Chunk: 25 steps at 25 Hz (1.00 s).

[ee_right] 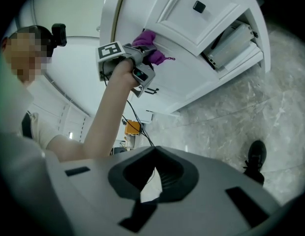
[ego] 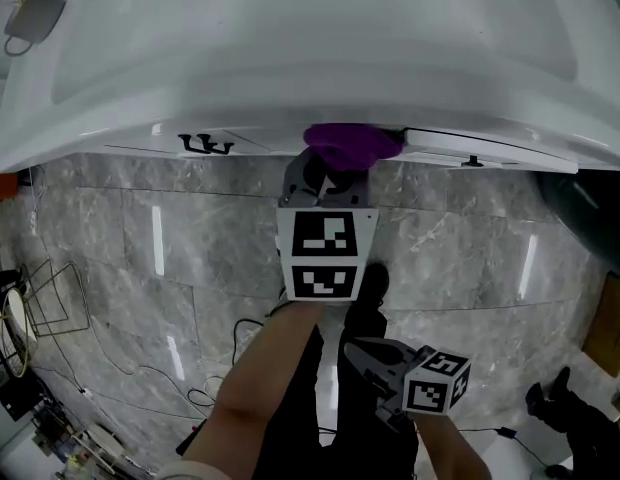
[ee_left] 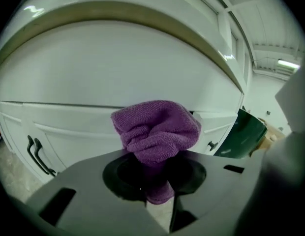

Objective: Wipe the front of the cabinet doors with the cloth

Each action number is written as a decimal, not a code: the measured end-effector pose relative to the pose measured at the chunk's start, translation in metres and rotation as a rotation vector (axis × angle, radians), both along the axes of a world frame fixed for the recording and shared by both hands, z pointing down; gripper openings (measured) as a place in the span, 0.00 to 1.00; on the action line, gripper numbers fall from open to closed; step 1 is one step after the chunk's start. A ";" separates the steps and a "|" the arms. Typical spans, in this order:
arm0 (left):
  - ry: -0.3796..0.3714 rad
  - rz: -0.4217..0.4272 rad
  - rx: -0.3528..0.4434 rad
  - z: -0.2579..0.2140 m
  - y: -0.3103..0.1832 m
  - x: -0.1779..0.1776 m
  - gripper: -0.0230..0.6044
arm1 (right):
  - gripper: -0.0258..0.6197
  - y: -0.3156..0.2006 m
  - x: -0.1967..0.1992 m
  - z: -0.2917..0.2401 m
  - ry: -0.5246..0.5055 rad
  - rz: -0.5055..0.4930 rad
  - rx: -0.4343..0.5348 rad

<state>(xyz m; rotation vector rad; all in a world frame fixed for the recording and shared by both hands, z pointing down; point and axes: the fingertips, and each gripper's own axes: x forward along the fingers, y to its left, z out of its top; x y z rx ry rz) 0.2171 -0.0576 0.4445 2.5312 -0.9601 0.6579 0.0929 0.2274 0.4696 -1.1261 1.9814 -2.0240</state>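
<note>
A purple cloth (ego: 352, 145) is bunched against the white cabinet door (ego: 250, 140), just under the countertop edge. My left gripper (ego: 328, 176) is shut on it. In the left gripper view the cloth (ee_left: 155, 132) bulges out of the jaws and presses on the door panel (ee_left: 118, 82). The right gripper view shows the left gripper (ee_right: 142, 63) holding the cloth (ee_right: 151, 50) high on the door (ee_right: 192, 38). My right gripper (ego: 375, 358) hangs low by the person's legs, away from the cabinet. Its jaws (ee_right: 151, 181) are shut on nothing.
Two black door handles (ego: 205, 145) sit left of the cloth. A dark green bin (ee_left: 243, 134) stands to the right of the cabinet. The floor is grey marble tile (ego: 140, 258), with a wire frame (ego: 50, 298) and cables (ego: 190, 388) at the left. The person's shoe (ego: 372, 286) is below the cloth.
</note>
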 end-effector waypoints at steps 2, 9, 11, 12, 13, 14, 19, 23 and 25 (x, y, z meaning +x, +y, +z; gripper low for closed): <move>-0.034 0.030 -0.006 0.017 -0.001 0.004 0.19 | 0.05 0.003 0.000 0.005 -0.004 0.006 -0.011; -0.175 0.066 -0.135 0.117 0.002 0.002 0.19 | 0.05 0.012 0.005 0.022 -0.024 0.039 -0.041; -0.233 0.074 -0.171 0.155 0.003 0.000 0.19 | 0.05 0.012 0.008 0.028 -0.027 0.055 -0.048; -0.263 0.080 -0.189 0.174 0.003 0.000 0.19 | 0.05 0.013 0.011 0.031 -0.027 0.066 -0.051; -0.292 0.086 -0.208 0.192 0.004 -0.001 0.19 | 0.05 0.014 0.014 0.034 -0.028 0.078 -0.055; -0.319 0.090 -0.225 0.209 0.004 -0.001 0.19 | 0.05 0.015 0.017 0.036 -0.027 0.090 -0.058; -0.470 0.122 -0.256 0.291 0.002 -0.004 0.19 | 0.05 0.018 0.033 0.057 -0.032 0.142 -0.073; -0.583 0.143 -0.268 0.350 0.004 -0.009 0.19 | 0.05 0.024 0.043 0.066 -0.033 0.175 -0.069; -0.624 0.133 -0.251 0.366 0.007 -0.012 0.19 | 0.05 0.031 0.052 0.068 -0.030 0.181 -0.070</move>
